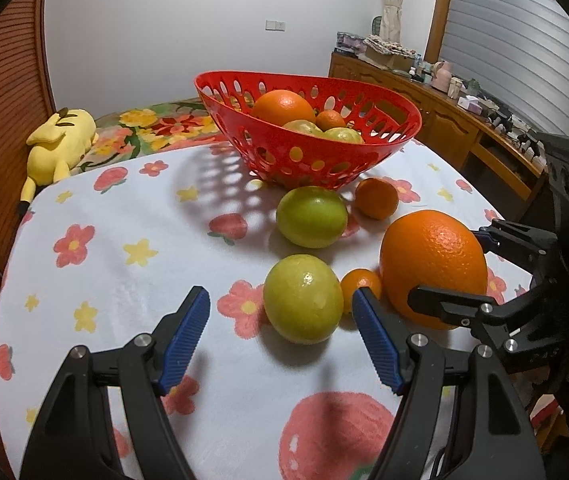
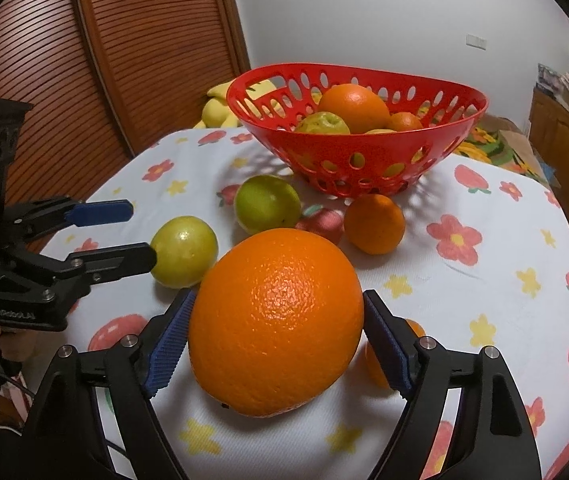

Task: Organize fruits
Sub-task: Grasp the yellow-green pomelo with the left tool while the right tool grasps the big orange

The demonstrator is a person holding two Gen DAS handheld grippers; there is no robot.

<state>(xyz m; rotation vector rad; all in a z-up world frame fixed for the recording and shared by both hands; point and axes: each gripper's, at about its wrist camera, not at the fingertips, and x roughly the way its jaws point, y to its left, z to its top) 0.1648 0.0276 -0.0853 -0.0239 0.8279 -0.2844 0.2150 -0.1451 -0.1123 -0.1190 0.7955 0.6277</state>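
Five loose fruits lie on the tabletop (image 1: pixel 132 240): two green fruits (image 1: pixel 303 298), two small oranges (image 1: pixel 376 198) and one large orange (image 2: pixel 276 322), which sits between the right gripper's (image 2: pixel 276 340) fingers; whether they press it I cannot tell. A red basket (image 1: pixel 324 160) holds at least four fruits. The left gripper's (image 1: pixel 280 332) fingers are spread, holding nothing.

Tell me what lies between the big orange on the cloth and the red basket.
Between the big orange and the red basket sit a small orange and a green fruit, clearest in the right wrist view.
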